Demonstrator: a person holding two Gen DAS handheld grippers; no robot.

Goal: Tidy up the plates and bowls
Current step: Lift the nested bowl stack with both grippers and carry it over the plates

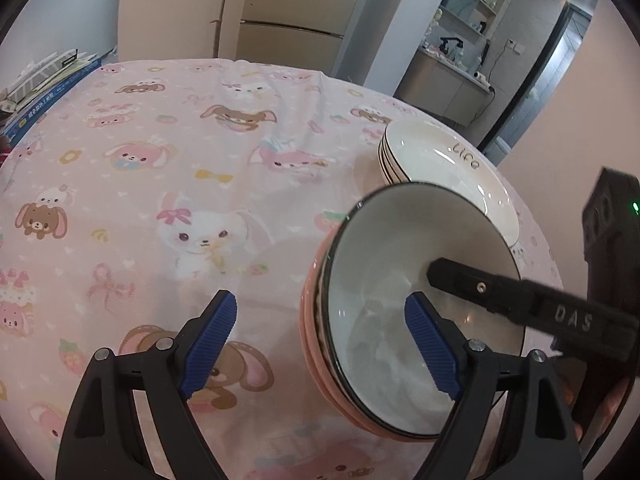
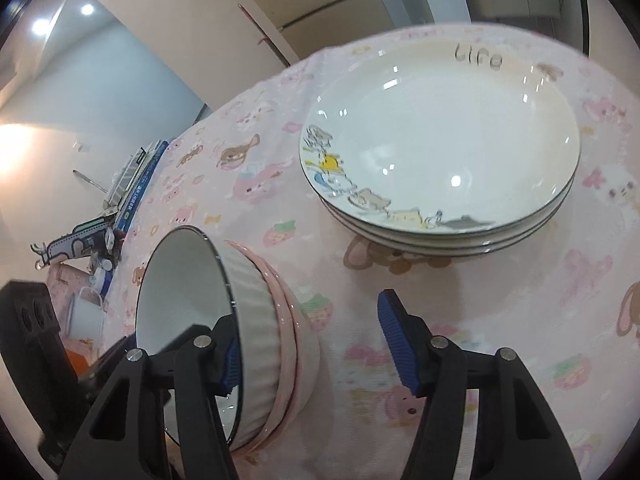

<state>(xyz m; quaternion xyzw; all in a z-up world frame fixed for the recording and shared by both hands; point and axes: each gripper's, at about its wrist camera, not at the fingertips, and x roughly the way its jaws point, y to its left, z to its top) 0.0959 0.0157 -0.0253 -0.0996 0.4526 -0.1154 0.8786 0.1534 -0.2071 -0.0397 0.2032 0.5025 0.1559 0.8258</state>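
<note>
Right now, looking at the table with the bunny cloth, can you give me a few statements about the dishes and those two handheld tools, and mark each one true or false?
1. The plates sit in one stack on the pink tablecloth. True.
2. The top plate is plain, with no writing. False: it has the word "Life" on its rim and cartoon drawings.
3. The bowls are nested together. True: a white ribbed bowl sits in pink ones.
4. The left gripper has both fingers outside the bowls. False: one finger reaches over the top bowl's inside.
5. The right gripper straddles the top bowl's rim. True: one finger is inside, one outside.
6. The bowls stand on the plates. False: they stand beside them.
</note>
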